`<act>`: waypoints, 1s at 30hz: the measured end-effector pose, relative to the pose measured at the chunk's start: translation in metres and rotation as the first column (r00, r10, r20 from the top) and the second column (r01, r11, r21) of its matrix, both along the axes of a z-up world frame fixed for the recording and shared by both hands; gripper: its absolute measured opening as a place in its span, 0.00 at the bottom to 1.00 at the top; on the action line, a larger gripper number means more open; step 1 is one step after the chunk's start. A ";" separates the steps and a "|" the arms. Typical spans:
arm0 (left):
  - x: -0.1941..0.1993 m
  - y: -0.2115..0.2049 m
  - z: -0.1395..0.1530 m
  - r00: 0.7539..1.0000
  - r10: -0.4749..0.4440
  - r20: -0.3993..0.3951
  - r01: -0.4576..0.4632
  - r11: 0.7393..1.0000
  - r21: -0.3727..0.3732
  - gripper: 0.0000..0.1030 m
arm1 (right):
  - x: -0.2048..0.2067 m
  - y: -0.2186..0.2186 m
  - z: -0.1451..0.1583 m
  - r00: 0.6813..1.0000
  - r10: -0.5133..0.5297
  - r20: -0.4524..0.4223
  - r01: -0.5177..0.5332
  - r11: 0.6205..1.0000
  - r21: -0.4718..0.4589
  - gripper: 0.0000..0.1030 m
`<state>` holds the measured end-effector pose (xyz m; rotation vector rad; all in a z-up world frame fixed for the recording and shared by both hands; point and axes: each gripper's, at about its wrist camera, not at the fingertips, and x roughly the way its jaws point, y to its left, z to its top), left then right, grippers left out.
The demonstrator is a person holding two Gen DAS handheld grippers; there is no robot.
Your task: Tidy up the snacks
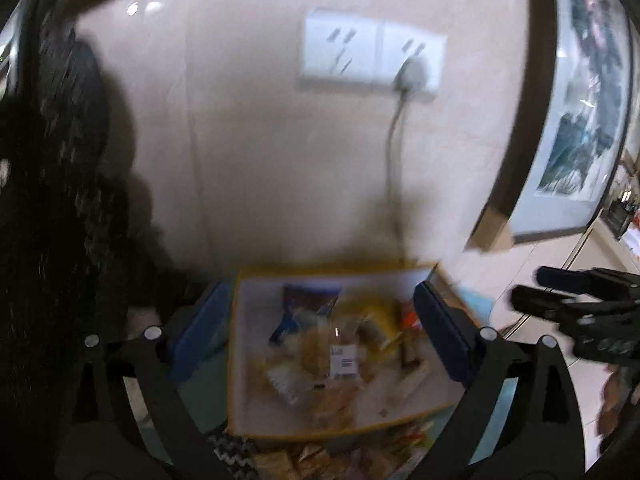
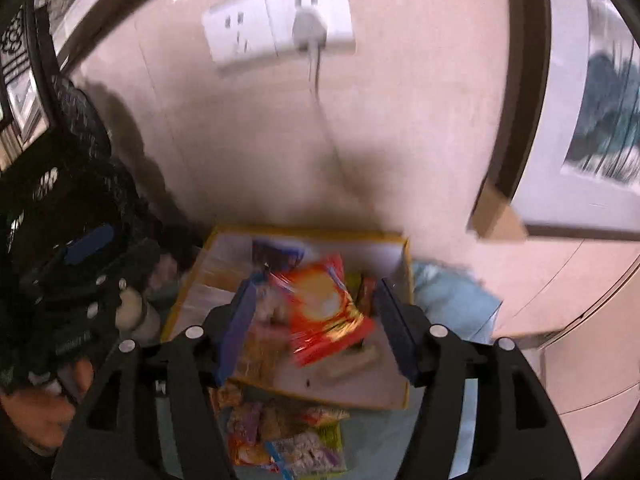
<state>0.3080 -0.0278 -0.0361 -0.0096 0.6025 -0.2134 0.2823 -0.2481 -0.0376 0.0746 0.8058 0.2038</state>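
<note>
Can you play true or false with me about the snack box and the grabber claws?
1. The yellow-edged box has snack packets in it. True.
2. A red packet lies in the box. True.
3. The left gripper squeezes a packet. False: its jaws stand open, holding nothing.
4. No plug is in the wall socket. False: a grey plug with a cord is in it.
5. All snacks are inside the box. False: some packets lie outside, in front of it.
</note>
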 end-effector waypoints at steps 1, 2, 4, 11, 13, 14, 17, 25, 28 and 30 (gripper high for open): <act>-0.004 0.007 -0.015 1.000 0.009 -0.014 -0.009 1.000 0.011 0.93 | -0.004 0.002 -0.012 1.000 0.020 -0.021 -0.020 1.000 -0.010 0.61; -0.010 0.015 -0.029 0.999 0.016 -0.028 -0.015 1.000 0.017 0.93 | -0.011 0.004 -0.026 0.998 0.042 -0.044 -0.043 0.999 -0.009 0.62; -0.027 0.030 -0.065 0.998 0.025 -0.060 -0.025 1.000 0.014 0.92 | -0.029 0.007 -0.060 0.991 0.091 -0.100 -0.091 0.996 0.005 0.62; -0.071 0.046 -0.188 0.960 0.055 -0.275 -0.025 0.994 0.111 0.93 | -0.076 0.030 -0.163 0.949 0.147 -0.280 -0.174 0.982 -0.072 0.63; -0.073 0.045 -0.204 0.953 0.060 -0.295 -0.017 0.989 0.146 0.93 | -0.075 0.036 -0.178 0.940 0.153 -0.305 -0.187 0.978 -0.087 0.63; -0.072 0.045 -0.207 0.953 0.059 -0.297 -0.014 0.989 0.150 0.93 | -0.074 0.038 -0.182 0.939 0.150 -0.310 -0.188 0.978 -0.095 0.63; -0.064 0.043 -0.213 0.954 0.049 -0.294 -0.005 0.989 0.147 0.92 | -0.063 0.039 -0.196 0.929 0.140 -0.341 -0.170 0.984 -0.058 0.63; -0.048 0.040 -0.244 0.931 0.078 -0.355 -0.011 0.982 0.187 0.88 | -0.056 0.049 -0.212 0.922 0.139 -0.362 -0.167 0.985 -0.049 0.55; -0.060 0.032 -0.240 0.944 0.014 -0.330 0.054 0.979 0.196 0.48 | -0.061 0.049 -0.208 0.918 0.143 -0.369 -0.171 0.984 -0.043 0.37; -0.065 0.035 -0.235 0.943 -0.010 -0.334 0.062 0.987 0.146 0.46 | -0.067 0.044 -0.202 0.921 0.145 -0.363 -0.160 0.987 -0.011 0.28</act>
